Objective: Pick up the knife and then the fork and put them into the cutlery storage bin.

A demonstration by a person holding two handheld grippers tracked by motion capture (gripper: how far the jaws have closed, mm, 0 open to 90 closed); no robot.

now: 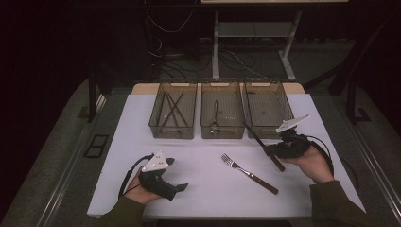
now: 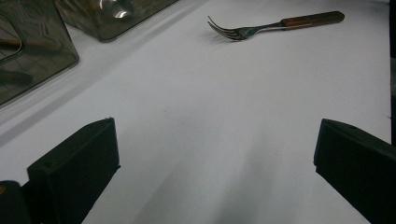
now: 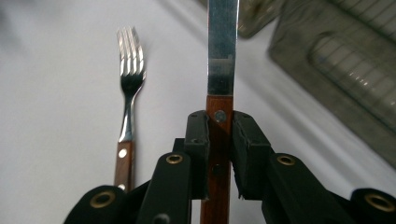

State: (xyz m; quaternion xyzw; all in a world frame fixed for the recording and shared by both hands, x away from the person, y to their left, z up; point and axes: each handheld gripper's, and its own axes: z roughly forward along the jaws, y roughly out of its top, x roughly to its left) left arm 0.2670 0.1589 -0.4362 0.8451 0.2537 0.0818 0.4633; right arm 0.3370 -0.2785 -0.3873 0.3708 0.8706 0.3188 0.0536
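**Knife clamped in your right tool, fork flat on the white counter**

Your right tool (image 1: 270,150) is closed on the knife (image 1: 257,140), its pads pressing the wooden handle just below the blade. In the high view the knife is lifted off the counter (image 1: 203,194), with the blade slanting up toward the gap between the middle bin (image 1: 222,132) and the right bin (image 1: 270,92). Your left tool (image 1: 178,174) sits low at the near left of the counter with its jaws wide apart and nothing between them.

The fork (image 1: 248,173) lies flat near the middle of the counter, tines toward the bins, wooden handle toward you, well apart from your left tool and just beside the held knife.

The counter top is a plain white sheet, matte and bare around the fork. Three smoky see-through bins stand in a row along its far edge; the left bin (image 1: 174,128) holds thin dark sticks, and the middle one holds a piece of cutlery. Past the counter the room is dark: grey floor, loose cables (image 1: 165,52), and the pale legs of a desk frame (image 1: 255,38).
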